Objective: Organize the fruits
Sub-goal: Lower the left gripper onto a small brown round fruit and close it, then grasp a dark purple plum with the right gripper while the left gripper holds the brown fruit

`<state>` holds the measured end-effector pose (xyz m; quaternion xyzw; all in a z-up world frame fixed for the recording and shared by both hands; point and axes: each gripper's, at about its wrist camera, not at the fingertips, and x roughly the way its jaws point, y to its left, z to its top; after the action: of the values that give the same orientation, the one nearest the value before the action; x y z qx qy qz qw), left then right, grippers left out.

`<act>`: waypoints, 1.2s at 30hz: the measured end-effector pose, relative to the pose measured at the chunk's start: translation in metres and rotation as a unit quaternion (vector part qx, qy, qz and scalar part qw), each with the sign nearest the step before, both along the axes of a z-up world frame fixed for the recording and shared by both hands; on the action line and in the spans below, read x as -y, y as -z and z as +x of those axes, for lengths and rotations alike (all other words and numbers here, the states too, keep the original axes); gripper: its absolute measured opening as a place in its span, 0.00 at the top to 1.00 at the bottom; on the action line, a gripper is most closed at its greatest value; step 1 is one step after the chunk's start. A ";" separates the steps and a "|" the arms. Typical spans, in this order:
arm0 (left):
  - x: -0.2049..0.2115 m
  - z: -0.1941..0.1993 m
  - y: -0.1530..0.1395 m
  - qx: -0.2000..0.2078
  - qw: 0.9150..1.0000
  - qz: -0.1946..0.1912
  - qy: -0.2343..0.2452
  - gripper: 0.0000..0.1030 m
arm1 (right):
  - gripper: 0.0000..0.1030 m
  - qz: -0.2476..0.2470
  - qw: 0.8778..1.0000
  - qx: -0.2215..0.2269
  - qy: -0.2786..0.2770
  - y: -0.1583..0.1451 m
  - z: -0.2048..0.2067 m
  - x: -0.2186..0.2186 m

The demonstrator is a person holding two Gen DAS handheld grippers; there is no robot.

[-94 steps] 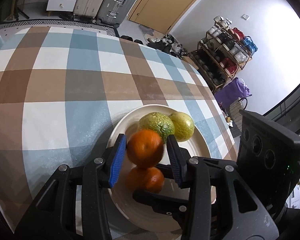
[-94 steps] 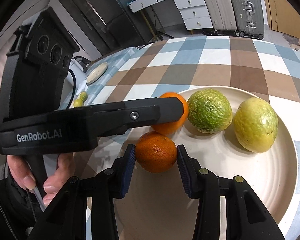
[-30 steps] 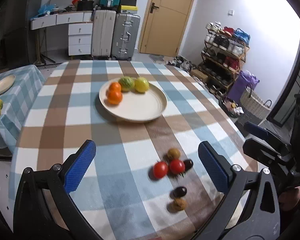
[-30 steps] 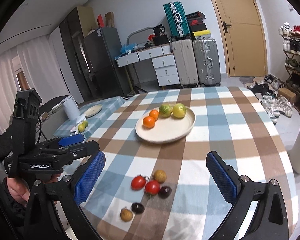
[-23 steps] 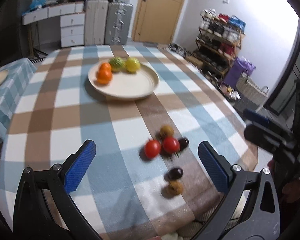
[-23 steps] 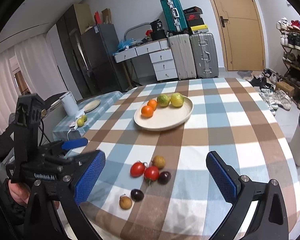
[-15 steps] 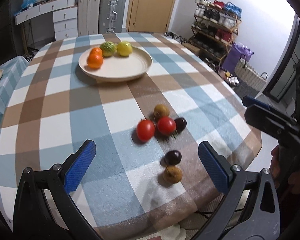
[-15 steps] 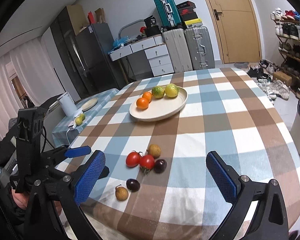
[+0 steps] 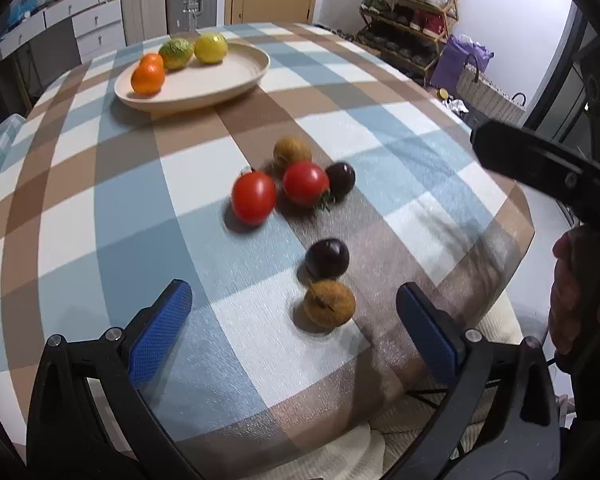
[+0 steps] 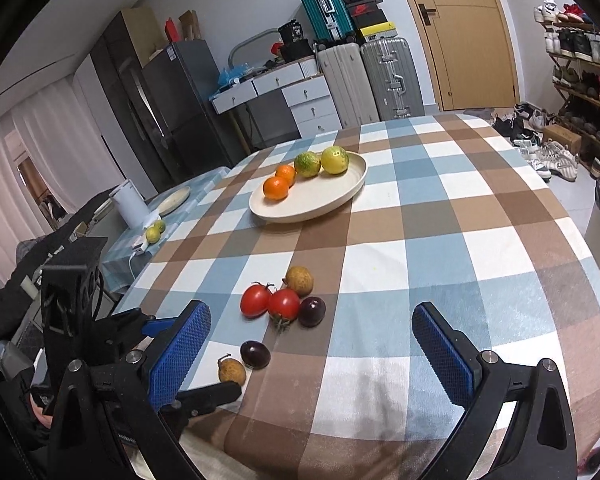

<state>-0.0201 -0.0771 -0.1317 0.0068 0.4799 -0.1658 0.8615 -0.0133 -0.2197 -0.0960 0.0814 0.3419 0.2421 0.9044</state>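
A cream plate at the table's far side holds two oranges, a green fruit and a yellow fruit. Near the front edge lie two red tomatoes, two dark plums and two small brown fruits. My left gripper is open and empty, just short of the nearest brown fruit. My right gripper is open and empty over the front edge.
The round table wears a blue, brown and white checked cloth. A side table at the left carries a white kettle, a plate and small yellow fruits. Suitcases, drawers and a shoe rack stand behind.
Both grippers let go of their oranges on the plate, opened wide and pulled back to the table's front. The left gripper has since dropped lower and closer to the loose fruits.
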 end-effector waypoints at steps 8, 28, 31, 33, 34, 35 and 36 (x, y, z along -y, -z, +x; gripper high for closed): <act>-0.008 0.002 0.003 -0.015 0.999 -0.036 0.002 0.25 | 0.00 -0.002 1.000 -0.008 -0.003 0.005 0.000 -0.004; -0.010 -0.005 -0.008 -0.013 0.995 -0.084 0.048 0.77 | 0.00 0.002 1.000 -0.022 -0.017 0.011 -0.001 -0.009; -0.024 -0.004 -0.016 -0.003 0.995 -0.093 0.032 0.77 | 0.00 0.000 0.999 -0.028 -0.018 0.013 0.000 -0.010; -0.033 -0.002 -0.021 0.002 0.995 -0.097 0.023 0.77 | 0.00 -0.003 0.999 -0.035 -0.013 0.015 0.000 -0.010; -0.039 -0.002 -0.024 0.006 0.995 -0.098 0.018 0.77 | 0.00 -0.006 0.999 -0.038 -0.012 0.017 0.001 -0.011; -0.048 -0.001 -0.029 0.014 0.995 -0.098 0.009 0.77 | 0.00 -0.007 0.999 -0.039 -0.013 0.018 0.001 -0.012; -0.054 -0.001 -0.032 0.019 0.995 -0.098 0.002 0.77 | 0.00 -0.007 0.999 -0.040 -0.016 0.019 0.001 -0.014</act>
<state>-0.0207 -0.0230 -0.1001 -0.0738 0.4446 -0.2139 0.8667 -0.0123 -0.2060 -0.1151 0.0788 0.3809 0.2505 0.8865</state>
